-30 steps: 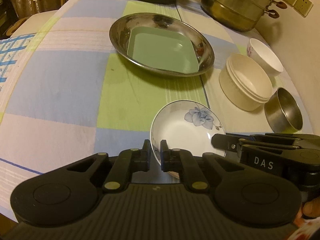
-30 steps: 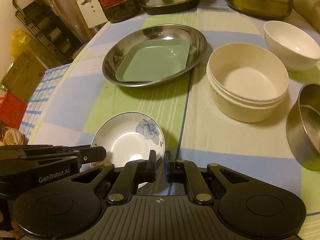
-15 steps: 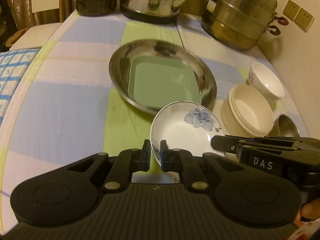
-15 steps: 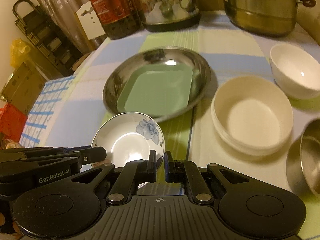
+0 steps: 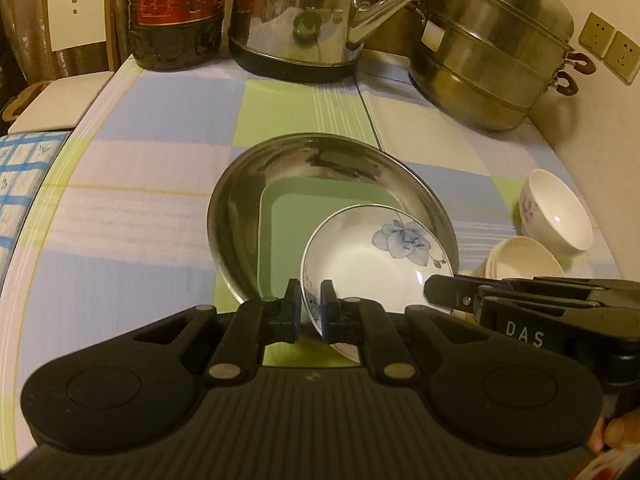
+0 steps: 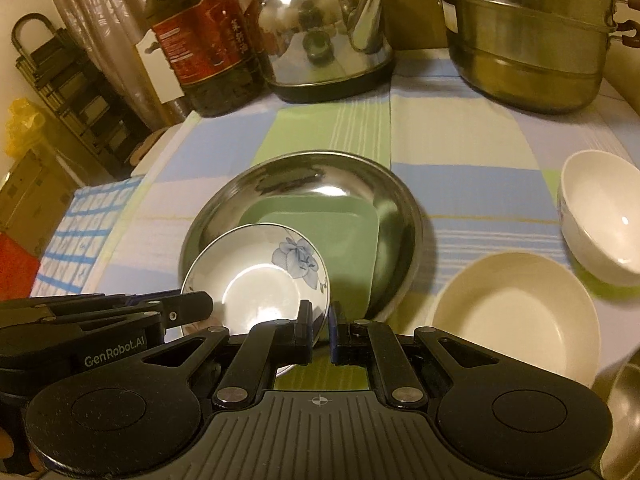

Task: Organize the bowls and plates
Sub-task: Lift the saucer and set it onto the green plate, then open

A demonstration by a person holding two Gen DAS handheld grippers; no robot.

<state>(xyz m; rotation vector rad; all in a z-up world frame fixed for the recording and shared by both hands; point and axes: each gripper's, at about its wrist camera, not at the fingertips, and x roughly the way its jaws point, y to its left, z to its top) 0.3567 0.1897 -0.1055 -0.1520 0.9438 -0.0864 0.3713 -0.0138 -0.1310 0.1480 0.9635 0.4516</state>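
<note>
My left gripper (image 5: 310, 308) is shut on the near left rim of a small white dish with a blue flower (image 5: 376, 264). My right gripper (image 6: 320, 326) is shut on its near right rim (image 6: 260, 280). The dish hangs in the air over the near edge of a large steel plate (image 5: 240, 200) that holds a green square plate (image 5: 304, 208); both also show in the right wrist view, the steel plate (image 6: 400, 216) and the green plate (image 6: 344, 232). A cream bowl stack (image 6: 516, 316) and a white bowl (image 6: 600, 216) stand to the right.
At the table's back stand an oil bottle (image 6: 204, 36), a steel kettle (image 6: 324, 28) and a steel steamer pot (image 6: 528, 28). A steel cup (image 6: 624, 416) shows at the near right edge. The checked tablecloth (image 5: 132, 184) is bare at the left.
Both grippers have lifted the flower dish off the tablecloth and carried it forward, from in front of the steel plate to over its near edge. The other dishes have not moved.
</note>
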